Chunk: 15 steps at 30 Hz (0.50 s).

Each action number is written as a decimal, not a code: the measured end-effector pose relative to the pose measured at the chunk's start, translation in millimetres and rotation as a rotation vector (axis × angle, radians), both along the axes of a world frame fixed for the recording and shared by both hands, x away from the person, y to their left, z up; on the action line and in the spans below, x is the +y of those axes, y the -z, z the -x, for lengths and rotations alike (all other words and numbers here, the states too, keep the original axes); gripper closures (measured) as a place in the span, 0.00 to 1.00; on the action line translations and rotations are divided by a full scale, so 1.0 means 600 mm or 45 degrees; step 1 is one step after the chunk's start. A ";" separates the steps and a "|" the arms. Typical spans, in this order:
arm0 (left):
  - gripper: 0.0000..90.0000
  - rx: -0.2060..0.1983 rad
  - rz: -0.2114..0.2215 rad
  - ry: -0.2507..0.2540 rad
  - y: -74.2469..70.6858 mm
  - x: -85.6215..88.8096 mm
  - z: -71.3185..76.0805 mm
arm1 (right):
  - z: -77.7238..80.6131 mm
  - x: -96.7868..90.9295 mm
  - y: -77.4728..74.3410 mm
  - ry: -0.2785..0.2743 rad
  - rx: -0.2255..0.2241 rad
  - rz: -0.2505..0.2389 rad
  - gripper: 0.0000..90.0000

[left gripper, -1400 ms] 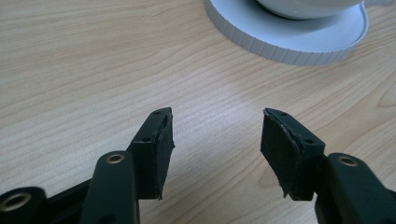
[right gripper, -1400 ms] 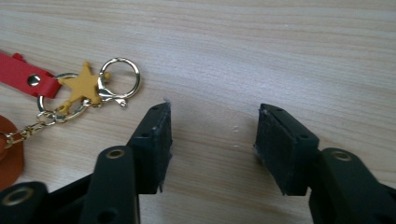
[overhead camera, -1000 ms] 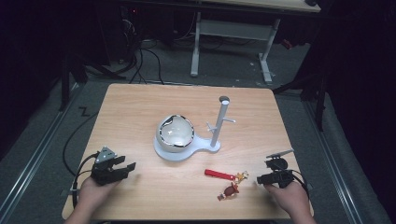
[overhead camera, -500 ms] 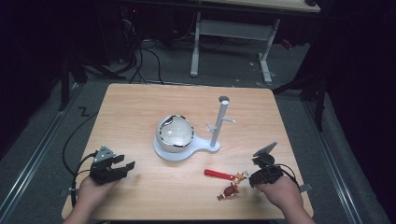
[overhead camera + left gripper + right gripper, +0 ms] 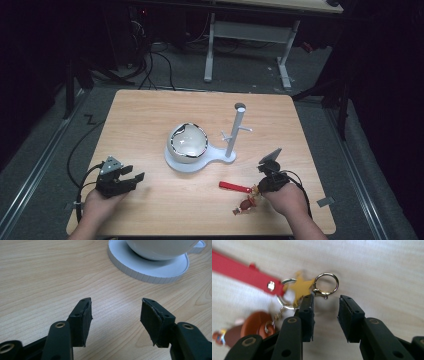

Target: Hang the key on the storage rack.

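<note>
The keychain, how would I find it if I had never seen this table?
Start at the wooden table and find the white stand with its bowl and tall post in the middle. Come toward the near edge on the right side, beside the right gripper. There lies the keychain: a flat red strap joined to metal rings, a yellow star and a small brown figure.

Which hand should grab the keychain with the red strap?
The right. Its tool is already at the keychain, jaws narrowed beside the gold clasp ring but not gripping it. The left tool waits open, far across the table.
</note>
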<state>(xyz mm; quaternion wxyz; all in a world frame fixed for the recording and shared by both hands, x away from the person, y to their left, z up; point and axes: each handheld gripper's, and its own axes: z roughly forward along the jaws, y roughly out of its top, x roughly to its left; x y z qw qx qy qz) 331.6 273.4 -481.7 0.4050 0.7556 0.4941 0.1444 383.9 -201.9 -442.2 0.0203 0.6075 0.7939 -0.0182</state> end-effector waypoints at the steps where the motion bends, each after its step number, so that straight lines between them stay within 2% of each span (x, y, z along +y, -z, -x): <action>1: 0.48 0.002 0.002 -0.001 0.000 0.001 0.000 | -0.011 -0.001 0.005 0.015 -0.017 0.017 0.73; 4: 0.48 0.003 0.001 0.000 0.001 0.001 0.000 | -0.028 -0.010 0.011 0.060 -0.044 0.009 0.73; 8: 0.48 0.008 -0.002 0.004 0.002 0.002 -0.002 | -0.038 -0.016 0.007 0.089 -0.044 0.003 0.73; 9: 0.48 0.009 -0.003 0.003 0.003 0.001 -0.003 | -0.031 -0.012 -0.006 0.087 -0.054 -0.041 0.72; 12: 0.48 0.012 -0.003 0.002 0.003 0.000 -0.003 | -0.011 0.007 -0.032 0.034 -0.082 -0.064 0.68; 15: 0.48 0.008 -0.010 0.014 0.001 -0.002 -0.002 | 0.016 0.032 -0.058 -0.004 -0.107 -0.148 0.57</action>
